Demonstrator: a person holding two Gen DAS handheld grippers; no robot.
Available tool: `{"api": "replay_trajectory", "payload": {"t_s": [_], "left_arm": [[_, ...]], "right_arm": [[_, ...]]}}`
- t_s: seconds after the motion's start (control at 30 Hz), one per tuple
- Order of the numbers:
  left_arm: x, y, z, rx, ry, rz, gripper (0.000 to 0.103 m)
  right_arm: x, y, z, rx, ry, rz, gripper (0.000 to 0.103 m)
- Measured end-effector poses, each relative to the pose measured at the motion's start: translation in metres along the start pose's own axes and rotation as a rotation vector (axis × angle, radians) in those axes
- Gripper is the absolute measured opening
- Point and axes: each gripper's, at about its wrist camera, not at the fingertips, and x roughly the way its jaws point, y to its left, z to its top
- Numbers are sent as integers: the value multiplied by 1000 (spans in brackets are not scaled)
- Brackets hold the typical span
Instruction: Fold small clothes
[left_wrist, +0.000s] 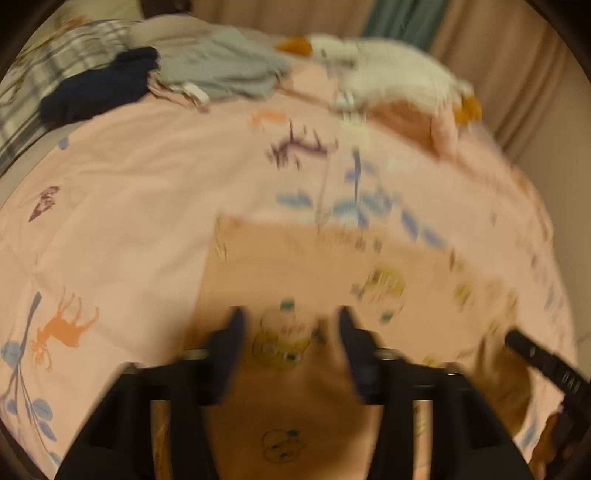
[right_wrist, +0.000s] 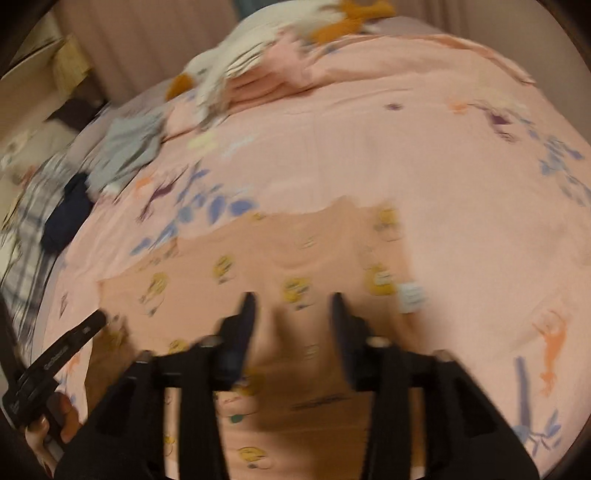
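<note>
Hovering over the bed (left_wrist: 129, 206), the left tool (left_wrist: 290, 321) and right tool (right_wrist: 293, 308) both stood with jaws parted and nothing pinched between them. The peach bear-print garment (right_wrist: 306, 240) lay spread on the pink bedspread directly beneath and ahead of both tools. Grey clothes (left_wrist: 225, 74) and a dark garment (left_wrist: 99, 88) sat far beyond, to the left.

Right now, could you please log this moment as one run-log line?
left gripper open | right gripper open | peach garment flat on bedspread, unheld
</note>
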Motion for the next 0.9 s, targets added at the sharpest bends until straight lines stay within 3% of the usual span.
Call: {"api": "replay_trajectory", "payload": {"t_s": [0.03, 0.1, 0.17, 0.23, 0.33, 0.4, 0.6, 0.73, 0.9], "left_arm": [[11, -3, -3, 23, 17, 12, 58], [15, -8, -14, 79, -38, 86, 58], [3, -19, -22, 139, -53, 146, 59], [-8, -22, -30, 165, -29, 139, 59], [-26, -12, -47, 80, 14, 106, 59], [-41, -1, -64, -13, 70, 38, 59], [-54, 36, -110, -297, 204, -311, 58], [-51, 58, -115, -447, 160, -455, 58], [-33, 72, -107, -599, 178, -577, 58]], "right_arm": [[9, 2, -2, -1, 25, 4, 52], [37, -6, -5, 75, 85, -26, 49], [30, -6, -7, 145, 24, -11, 50], [21, 2, -5, 135, 38, 12, 53], [1, 11, -11, 120, 42, 74, 54], [-15, 15, -17, 101, 11, 96, 57], [-28, 17, -36, 74, 6, 44, 60], [-29, 10, -48, 69, 41, 39, 60], [-25, 11, -58, 48, 67, 25, 60]]}}
